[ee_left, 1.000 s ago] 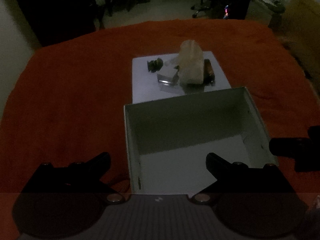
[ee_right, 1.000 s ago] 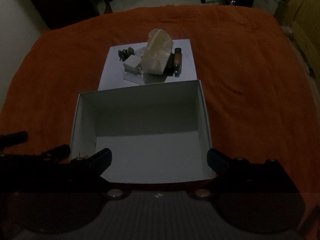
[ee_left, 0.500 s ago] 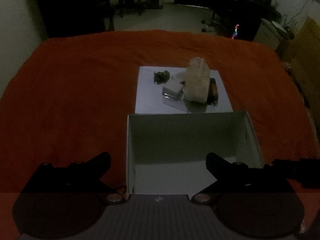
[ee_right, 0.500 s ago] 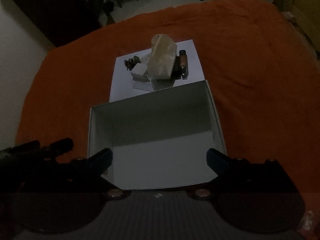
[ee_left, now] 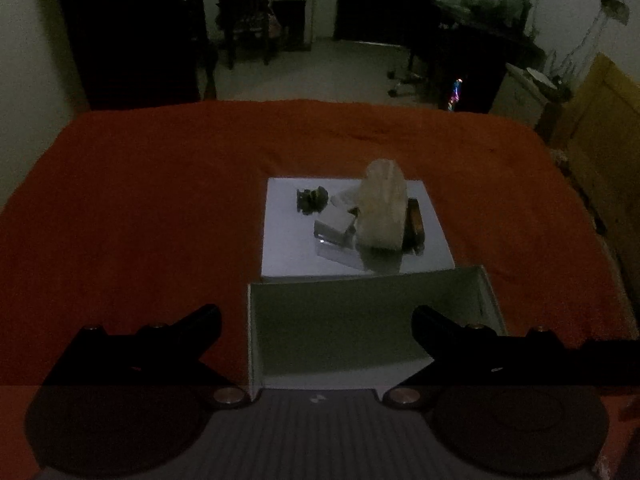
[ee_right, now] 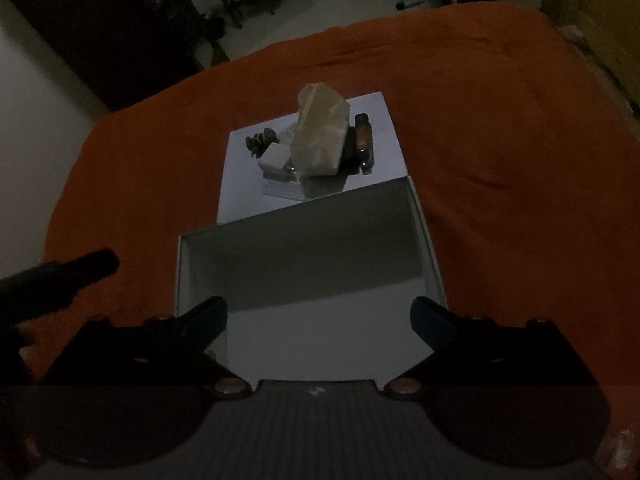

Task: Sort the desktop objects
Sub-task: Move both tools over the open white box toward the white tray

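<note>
From your left wrist cam, your left gripper (ee_left: 316, 322) is spread wide, holding nothing, over one white box (ee_left: 256, 340). One pale tissue pack (ee_left: 381, 206) stands upright on the white sheet (ee_left: 286, 248). Right cam: right gripper (ee_right: 319, 314) also wide, empty; one brown case (ee_right: 363, 139) lies lengthwise pointing away.
</note>
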Tool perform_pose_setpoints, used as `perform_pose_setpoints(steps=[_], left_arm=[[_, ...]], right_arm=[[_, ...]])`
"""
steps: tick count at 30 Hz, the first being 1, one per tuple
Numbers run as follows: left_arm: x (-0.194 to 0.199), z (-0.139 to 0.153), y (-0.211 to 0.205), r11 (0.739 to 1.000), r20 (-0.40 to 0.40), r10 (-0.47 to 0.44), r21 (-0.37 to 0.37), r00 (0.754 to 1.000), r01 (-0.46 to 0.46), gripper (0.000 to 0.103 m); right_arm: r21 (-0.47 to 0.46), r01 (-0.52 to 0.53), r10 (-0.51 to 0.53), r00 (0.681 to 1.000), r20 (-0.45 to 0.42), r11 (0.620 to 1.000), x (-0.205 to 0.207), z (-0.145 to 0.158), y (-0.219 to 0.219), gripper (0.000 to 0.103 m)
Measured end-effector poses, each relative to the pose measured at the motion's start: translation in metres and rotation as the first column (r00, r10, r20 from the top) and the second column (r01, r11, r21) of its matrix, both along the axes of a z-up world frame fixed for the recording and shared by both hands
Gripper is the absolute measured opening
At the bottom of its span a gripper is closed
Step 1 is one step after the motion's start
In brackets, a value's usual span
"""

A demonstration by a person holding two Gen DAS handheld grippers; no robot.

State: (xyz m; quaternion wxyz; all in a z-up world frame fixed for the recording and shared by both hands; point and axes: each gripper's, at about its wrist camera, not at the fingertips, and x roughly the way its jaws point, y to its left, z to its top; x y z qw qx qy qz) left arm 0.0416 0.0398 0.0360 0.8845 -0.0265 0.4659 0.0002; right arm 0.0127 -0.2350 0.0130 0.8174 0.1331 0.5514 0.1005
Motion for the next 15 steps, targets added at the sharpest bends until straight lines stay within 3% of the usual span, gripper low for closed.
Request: perform_pose_setpoints(steps=[3,5,11,15], left_arm=[[-0.004,0.003,-0.001,0.996,0.034,-0.023,-0.090,0.999,0.026,0.103],[-0.005,0.006,-0.002,0.994,0.068,-0.028,-0.104,0.997,0.035,0.103],[0.004,-0.007,-0.004,1.000,0.022,-0.030,-0.008,0.999,0.030,0.103],[0.007,-0.024,0.001,1.000,-0.044,-0.028,0.008,0.999,0.029,0.103]], right_arm=[[0.009,-0.011,0.011,1.000,0.018,1.000,0.002,-0.001,-0.003,0.103],[0.011,-0.022,0.022,0.999,0.038,1.000,0.003,0.000,-0.004,0.103],[0.015,-0.060,0.059,0.995,0.083,0.998,0.007,0.004,-0.004,0.103],[0.027,-0.075,0.073,0.994,0.075,0.997,0.009,0.002,-0.003,0.103]])
